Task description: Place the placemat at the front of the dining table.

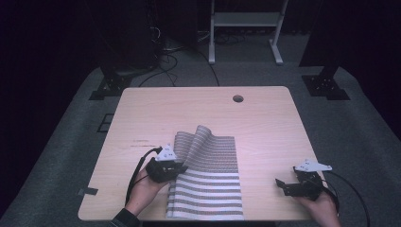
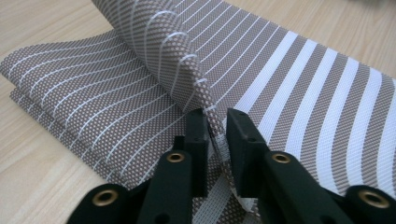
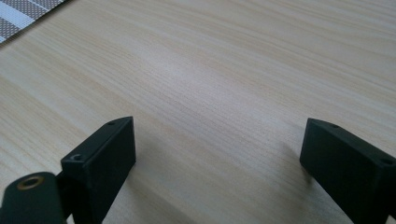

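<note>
A grey-brown woven placemat with white stripes (image 1: 208,177) lies on the near half of the pale wooden table (image 1: 265,118), between the two hands, its near edge close to the table's front edge. The mat's left side is lifted and folded over toward the middle, so a raised flap with fine white lines stands up at the far end while the broad-striped part stays flat on the wood. The left gripper (image 1: 176,169), a black two-jaw tool with a grey three-cornered plate on top, sits at the mat's left edge, and in the left gripper view (image 2: 215,135) its jaws are pinched close together on the folded edge of the mat, the fabric rising from between them. The right gripper (image 1: 283,185), of the same black build, rests low over bare wood well to the right of the mat, apart from it; the right gripper view (image 3: 217,154) shows its jaws spread wide with nothing between them but table surface
</note>
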Action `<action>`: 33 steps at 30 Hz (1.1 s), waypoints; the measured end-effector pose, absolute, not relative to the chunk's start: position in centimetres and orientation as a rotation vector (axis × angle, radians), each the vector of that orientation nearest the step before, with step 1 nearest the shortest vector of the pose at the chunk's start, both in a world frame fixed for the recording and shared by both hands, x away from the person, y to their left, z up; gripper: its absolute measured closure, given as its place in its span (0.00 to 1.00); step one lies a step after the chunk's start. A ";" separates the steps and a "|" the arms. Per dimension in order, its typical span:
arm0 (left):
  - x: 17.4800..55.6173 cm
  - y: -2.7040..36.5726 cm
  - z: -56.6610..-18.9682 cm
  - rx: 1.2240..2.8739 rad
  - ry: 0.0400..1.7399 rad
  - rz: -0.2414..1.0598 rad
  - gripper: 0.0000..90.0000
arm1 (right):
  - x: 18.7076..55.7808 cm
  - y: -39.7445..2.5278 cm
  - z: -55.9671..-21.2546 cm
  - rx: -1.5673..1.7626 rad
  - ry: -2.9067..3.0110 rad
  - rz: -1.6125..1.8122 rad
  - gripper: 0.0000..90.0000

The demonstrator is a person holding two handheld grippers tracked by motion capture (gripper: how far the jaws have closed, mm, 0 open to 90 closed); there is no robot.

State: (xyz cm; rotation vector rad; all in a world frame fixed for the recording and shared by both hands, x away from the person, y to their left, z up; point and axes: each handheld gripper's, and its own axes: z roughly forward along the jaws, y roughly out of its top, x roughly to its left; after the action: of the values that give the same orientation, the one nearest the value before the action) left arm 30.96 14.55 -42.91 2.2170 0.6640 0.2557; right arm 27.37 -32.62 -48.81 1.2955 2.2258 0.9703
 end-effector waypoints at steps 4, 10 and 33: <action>31.0 14.4 -42.7 2.198 0.663 0.253 0.94 | 27.4 -32.6 -48.8 1.296 2.226 0.970 0.10; 31.1 14.2 -42.2 2.191 0.650 0.266 0.96 | 27.4 -32.6 -48.8 1.296 2.226 0.969 0.10; 33.0 11.5 -40.7 2.157 0.610 0.293 0.97 | 27.4 -32.6 -48.8 1.295 2.226 0.971 0.10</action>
State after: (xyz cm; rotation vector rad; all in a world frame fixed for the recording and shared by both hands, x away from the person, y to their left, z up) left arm 32.96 11.47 -40.74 2.1568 0.6096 0.2935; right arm 27.38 -32.62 -48.81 1.2953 2.2256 0.9706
